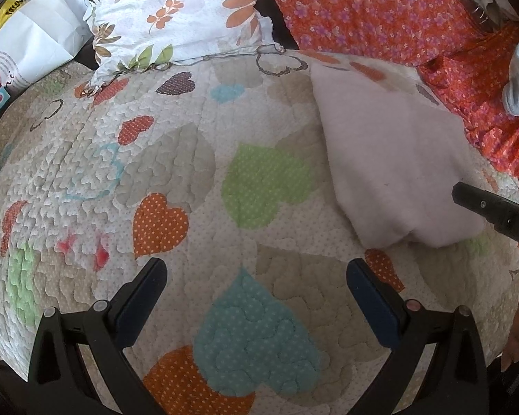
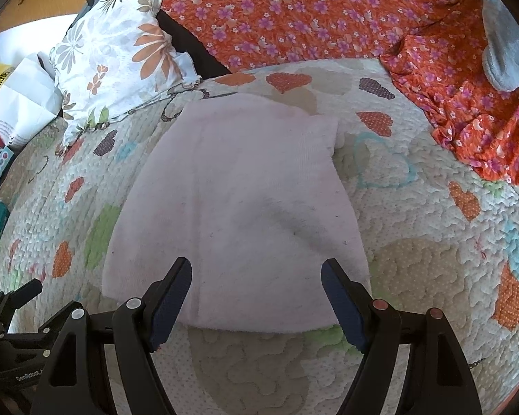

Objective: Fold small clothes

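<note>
My right gripper (image 2: 256, 297), jaws spread wide and holding nothing, hangs over the near hem of a pale pink, soft knit garment (image 2: 238, 207) lying flat on the heart-patterned quilted bedspread (image 2: 415, 259). In the right wrist view the garment fills the centre, running from about 6 o'clock toward 12, with a doubled-over panel at its 1 o'clock corner, which suggests a fold is already laid in. I judge the gripper is lined up at that hem to take the next fold.

My left gripper (image 1: 256, 294), also wide open and empty, hangs over bare quilt; from it the garment sits at 2 o'clock, well apart, so this hand seems to be waiting its turn.

A white floral-print pillow (image 1: 176, 14) lies at 11 o'clock, and an orange flower-print cloth (image 2: 311, 14) spreads from 12 to 3 o'clock, with a grey fabric item (image 2: 505, 55) resting on it. No basket or bin for the folded pieces is visible in either view.
</note>
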The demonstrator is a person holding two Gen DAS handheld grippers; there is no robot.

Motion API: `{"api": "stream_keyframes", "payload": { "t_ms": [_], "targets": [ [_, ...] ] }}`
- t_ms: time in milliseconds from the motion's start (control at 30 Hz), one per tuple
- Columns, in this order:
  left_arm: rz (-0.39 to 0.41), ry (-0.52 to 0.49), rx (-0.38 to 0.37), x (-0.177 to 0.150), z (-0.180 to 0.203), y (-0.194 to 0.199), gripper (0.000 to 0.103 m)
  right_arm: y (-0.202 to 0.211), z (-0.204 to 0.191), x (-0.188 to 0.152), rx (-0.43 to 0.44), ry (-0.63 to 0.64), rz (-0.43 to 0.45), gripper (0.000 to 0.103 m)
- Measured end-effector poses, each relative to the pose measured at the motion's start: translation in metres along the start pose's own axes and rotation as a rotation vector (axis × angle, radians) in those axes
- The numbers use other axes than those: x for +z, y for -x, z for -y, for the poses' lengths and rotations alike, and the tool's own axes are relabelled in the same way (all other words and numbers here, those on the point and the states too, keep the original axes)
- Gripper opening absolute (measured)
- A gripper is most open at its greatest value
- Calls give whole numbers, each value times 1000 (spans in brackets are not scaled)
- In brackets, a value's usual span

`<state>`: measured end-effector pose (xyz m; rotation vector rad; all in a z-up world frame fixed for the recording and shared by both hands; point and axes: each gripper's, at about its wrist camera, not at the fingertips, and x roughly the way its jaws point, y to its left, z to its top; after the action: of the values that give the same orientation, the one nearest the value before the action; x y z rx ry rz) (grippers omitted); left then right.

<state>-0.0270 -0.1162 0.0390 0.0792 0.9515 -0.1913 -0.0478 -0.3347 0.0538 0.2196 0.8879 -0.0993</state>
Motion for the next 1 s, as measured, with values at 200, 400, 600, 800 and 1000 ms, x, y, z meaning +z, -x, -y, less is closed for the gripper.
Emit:
{"api": "stream_keyframes", "payload": {
  "t_ms": [200,400,600,800,1000],
  "targets": [
    [-12,-3,-5,-1,2,-2,103,0,3,0,-2,-8,-4,82],
    [-27,7,-3,-1,0,-5,103,-1,2,-1,-3,-1,-7,82],
    [-22,2,-4,-2,1,-5,103,-3,0,-2,-4,6,-12,82],
    [-35,6,-18,-2,1,-6,103,-3,-2,-1,-5,13,-8,82],
    [-53,15,-31,-3,2,-10,103,-2,-1,-2,-9,9,-6,83]
  ]
}}
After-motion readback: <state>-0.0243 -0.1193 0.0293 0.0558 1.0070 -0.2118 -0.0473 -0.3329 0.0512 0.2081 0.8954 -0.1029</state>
